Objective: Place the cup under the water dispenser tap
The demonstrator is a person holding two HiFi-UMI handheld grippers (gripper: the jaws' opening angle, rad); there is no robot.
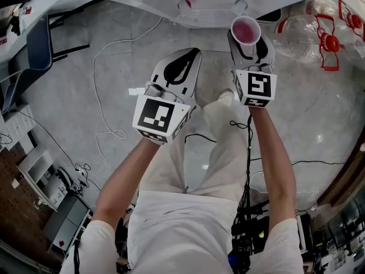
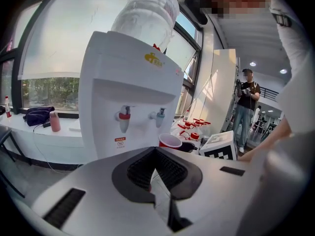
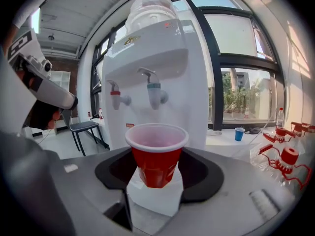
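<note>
Right gripper view is filled by the white water dispenser point(image 3: 162, 73), a big clear bottle point(image 3: 150, 9) upended on top of it and a window behind. In the head view the dispenser sits at the top edge, with clear jugs point(image 1: 302, 36) lying on the grey floor point(image 1: 114, 84) to its right. The left gripper point(image 1: 178, 73) is held down and to the left of the other one, its jaws brought together at the tips with nothing between them. The right gripper point(image 1: 251, 43) is clamped on a red cup point(image 3: 156, 156). The cup stands upright, rim up, pinched at its lower half between the two pads. In the head view the cup is in the air just short of the dispenser's front, off to the right of the drip tray point(image 1: 208, 16). Seen from the right gripper, its rim sits lower than both taps, roughly in line with the blue tap point(image 3: 153, 90), with the red tap point(image 3: 116, 98) to the left of that
</note>
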